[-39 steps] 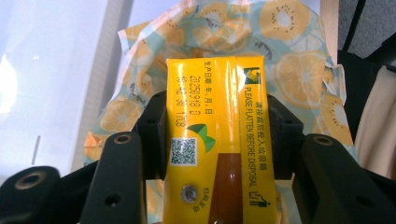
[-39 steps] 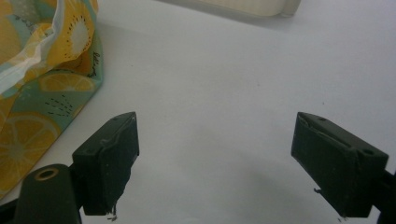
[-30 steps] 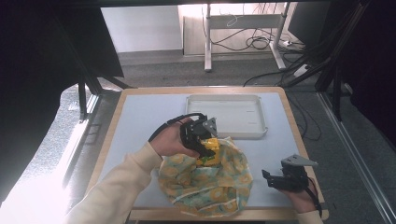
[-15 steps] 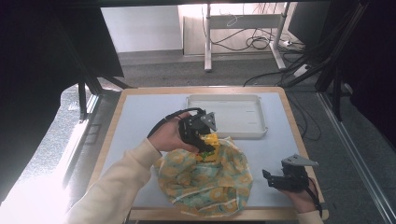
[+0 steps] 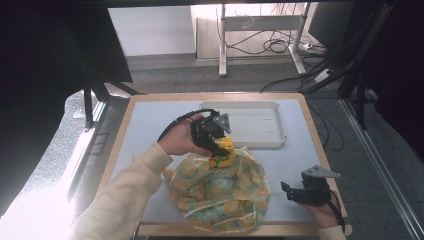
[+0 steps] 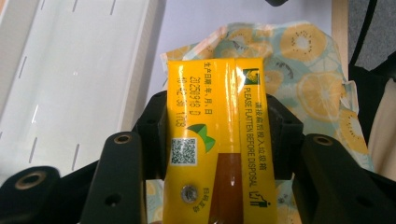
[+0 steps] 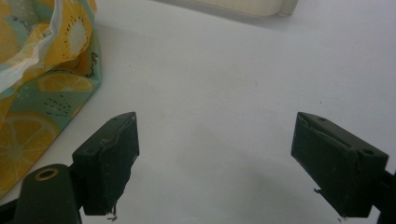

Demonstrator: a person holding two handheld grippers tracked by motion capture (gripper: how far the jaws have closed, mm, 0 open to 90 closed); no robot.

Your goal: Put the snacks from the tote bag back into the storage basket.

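My left gripper point(image 5: 219, 146) is shut on a yellow drink carton point(image 5: 223, 151), held just over the far edge of a crumpled fruit-print bag point(image 5: 220, 195). In the left gripper view the carton point(image 6: 215, 140) stands lengthwise between the two black jaws, which press on its sides. Its printed top faces the camera, and the bag point(image 6: 317, 88) lies beneath. My right gripper point(image 5: 289, 192) rests low at the table's front right, to the right of the bag. It is open, with bare tabletop between its fingers point(image 7: 109, 158).
A shallow white tray point(image 5: 255, 125) sits at the back of the table, just beyond the carton, and its wall point(image 6: 140, 70) is close on the left. The bag's edge point(image 7: 42, 70) lies left of my right gripper. The table has a wooden rim point(image 5: 120, 145).
My left gripper has drifted slightly up and toward the tray with the carton in its grip. The right gripper has not moved.
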